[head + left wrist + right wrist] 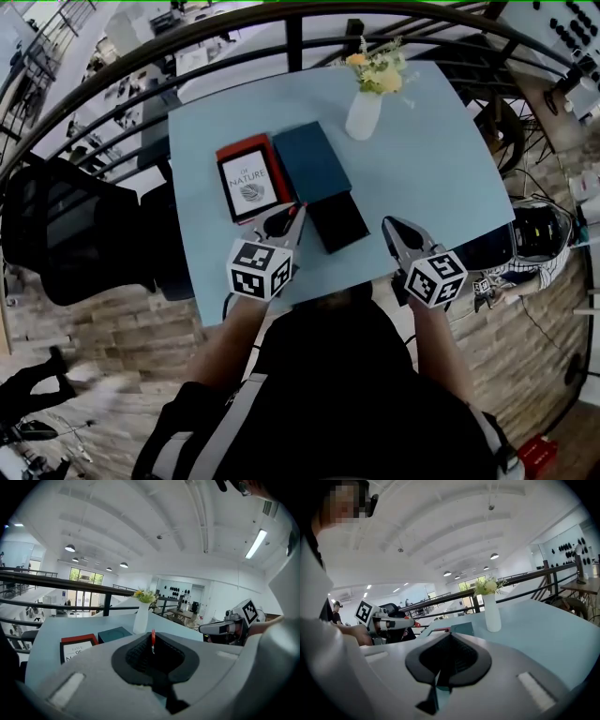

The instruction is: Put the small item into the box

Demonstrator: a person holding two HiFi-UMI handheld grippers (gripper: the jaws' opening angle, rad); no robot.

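Thin red item (153, 639) pinched upright; black box (339, 223) flat nearby.

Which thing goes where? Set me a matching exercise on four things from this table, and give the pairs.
1 vase
2 teal box
3 black box
4 small red item

a gripped by the left gripper
b holds flowers
c beside the red-framed picture
d between the left gripper and the right gripper

Pairs: 1-b, 2-c, 3-d, 4-a

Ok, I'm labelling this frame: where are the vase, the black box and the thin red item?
vase (363, 114), head view, middle of its white body.
black box (337, 222), head view, centre of its top.
red item (153, 637), left gripper view, its red upper part.
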